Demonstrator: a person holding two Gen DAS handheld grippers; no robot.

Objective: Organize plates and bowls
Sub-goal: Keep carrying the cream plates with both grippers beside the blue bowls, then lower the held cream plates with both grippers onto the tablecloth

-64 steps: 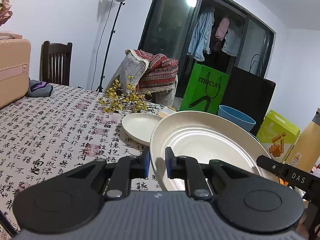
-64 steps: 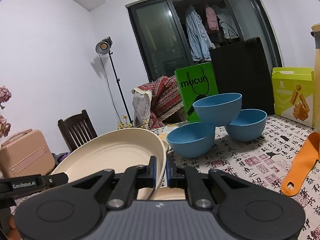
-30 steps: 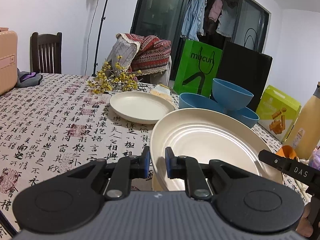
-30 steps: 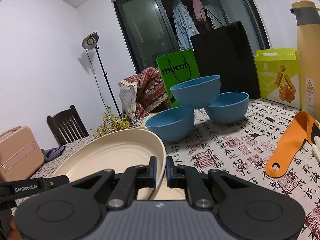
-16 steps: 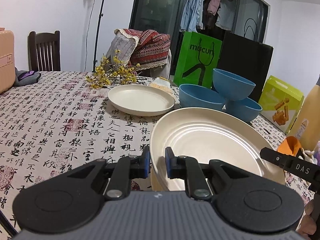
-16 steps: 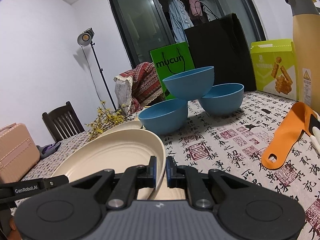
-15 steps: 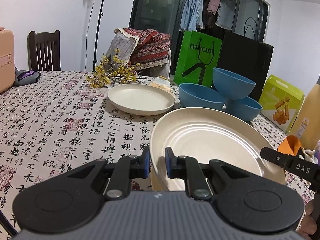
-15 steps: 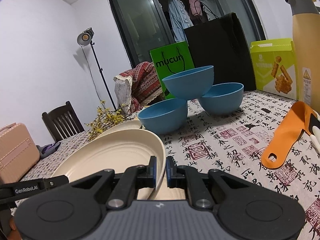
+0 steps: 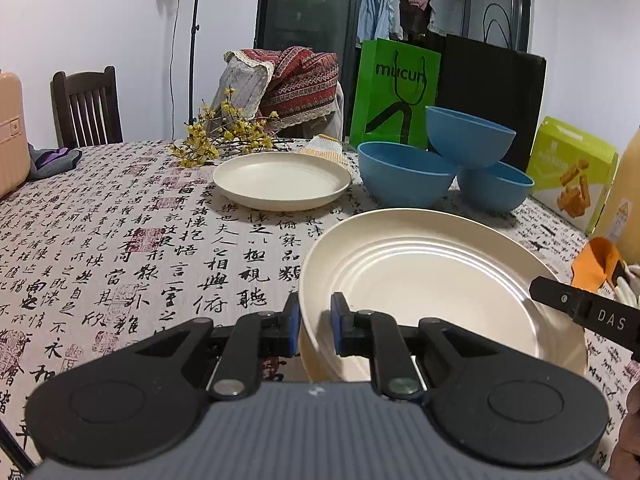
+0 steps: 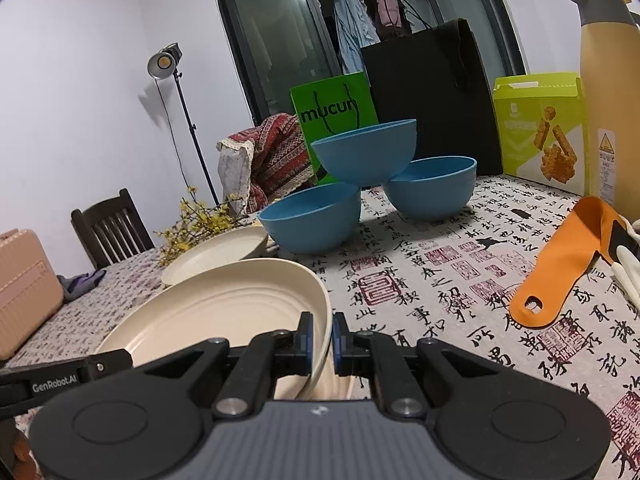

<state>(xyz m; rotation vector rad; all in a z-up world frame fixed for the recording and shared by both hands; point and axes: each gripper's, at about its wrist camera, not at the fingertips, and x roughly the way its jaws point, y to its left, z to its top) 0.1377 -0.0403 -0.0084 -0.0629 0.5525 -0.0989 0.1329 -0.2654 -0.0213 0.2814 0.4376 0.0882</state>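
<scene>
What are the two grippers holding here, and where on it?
Both hold the large cream plate: the left gripper clamps its left rim, the right gripper its right rim.

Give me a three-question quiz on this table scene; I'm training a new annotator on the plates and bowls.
1. True or false: both grippers grip the rim of the large cream plate.
2. How many blue bowls are there, and how are they arranged?
3. Which lies nearest the yellow flowers: A the small cream plate, B the orange scoop, C the yellow-green box?

Key:
1. True: left gripper and right gripper clamp opposite edges.
2. Three: two on the tablecloth, one resting across their rims.
3. A.
</scene>
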